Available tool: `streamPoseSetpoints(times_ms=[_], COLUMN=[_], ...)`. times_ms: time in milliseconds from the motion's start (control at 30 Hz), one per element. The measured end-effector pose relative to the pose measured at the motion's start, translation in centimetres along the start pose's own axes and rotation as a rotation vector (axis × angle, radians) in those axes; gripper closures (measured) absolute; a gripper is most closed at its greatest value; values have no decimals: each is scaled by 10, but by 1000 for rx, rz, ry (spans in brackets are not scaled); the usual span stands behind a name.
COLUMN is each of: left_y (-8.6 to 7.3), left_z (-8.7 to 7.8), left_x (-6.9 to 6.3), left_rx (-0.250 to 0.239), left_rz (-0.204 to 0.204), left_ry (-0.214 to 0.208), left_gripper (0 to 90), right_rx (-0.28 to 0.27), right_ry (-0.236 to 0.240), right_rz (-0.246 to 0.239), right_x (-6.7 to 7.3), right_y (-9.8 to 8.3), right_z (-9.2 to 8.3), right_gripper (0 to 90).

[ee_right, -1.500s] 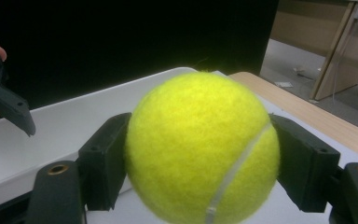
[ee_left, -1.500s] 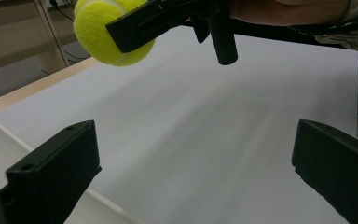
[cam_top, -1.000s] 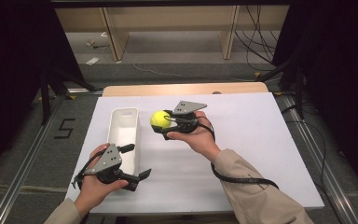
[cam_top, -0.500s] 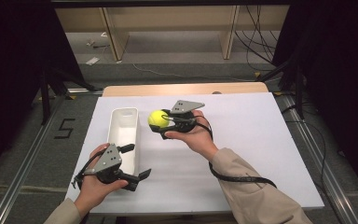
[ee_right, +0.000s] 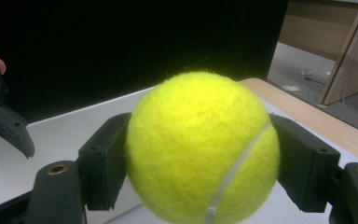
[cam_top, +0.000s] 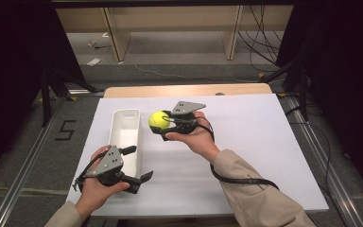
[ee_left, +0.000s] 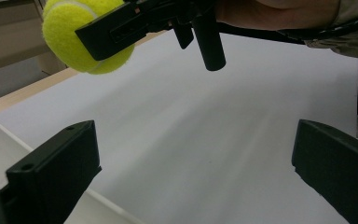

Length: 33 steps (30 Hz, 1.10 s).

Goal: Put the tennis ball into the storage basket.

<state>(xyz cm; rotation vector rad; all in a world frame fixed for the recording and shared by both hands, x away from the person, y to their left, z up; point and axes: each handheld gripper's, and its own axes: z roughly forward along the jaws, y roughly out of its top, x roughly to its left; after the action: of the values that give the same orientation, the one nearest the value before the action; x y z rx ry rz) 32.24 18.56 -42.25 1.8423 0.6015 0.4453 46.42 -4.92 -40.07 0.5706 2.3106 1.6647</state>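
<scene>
A yellow tennis ball (cam_top: pixel 159 120) (ee_left: pixel 74 32) (ee_right: pixel 200 149) hangs above the white board (cam_top: pixel 246 142), just right of the far end of a white oblong bin (cam_top: pixel 125 137). My right gripper (cam_top: pixel 163 122) (ee_right: pixel 200 158) is shut on it, jaws pressing both sides, and points left toward the bin. My left gripper (cam_top: pixel 139 165) (ee_left: pixel 193 172) rests low near the board's front left, beside the bin's near end. Its jaws stand wide apart with nothing between them.
The white board lies on a wooden table (cam_top: pixel 189 90) whose far edge shows beyond it. Metal rails (cam_top: pixel 19 189) run along both sides. A dark cable (cam_top: pixel 236 178) trails from the right gripper under the sleeve. Open board surface lies right of the right hand.
The right gripper with the ball has drifted slightly left toward the bin. The left gripper has stayed where it was.
</scene>
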Motion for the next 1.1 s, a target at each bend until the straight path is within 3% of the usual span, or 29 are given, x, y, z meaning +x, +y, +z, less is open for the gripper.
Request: streamPoseSetpoints(times_ms=[1100], left_y=[0], left_z=[0], left_x=[0], left_rx=[1], left_rz=[-5], left_ry=[-3], left_gripper=[4], right_rx=[-4], right_ry=[14], right_rz=[-6], right_x=[3], right_y=[7], right_z=[10], right_gripper=[271])
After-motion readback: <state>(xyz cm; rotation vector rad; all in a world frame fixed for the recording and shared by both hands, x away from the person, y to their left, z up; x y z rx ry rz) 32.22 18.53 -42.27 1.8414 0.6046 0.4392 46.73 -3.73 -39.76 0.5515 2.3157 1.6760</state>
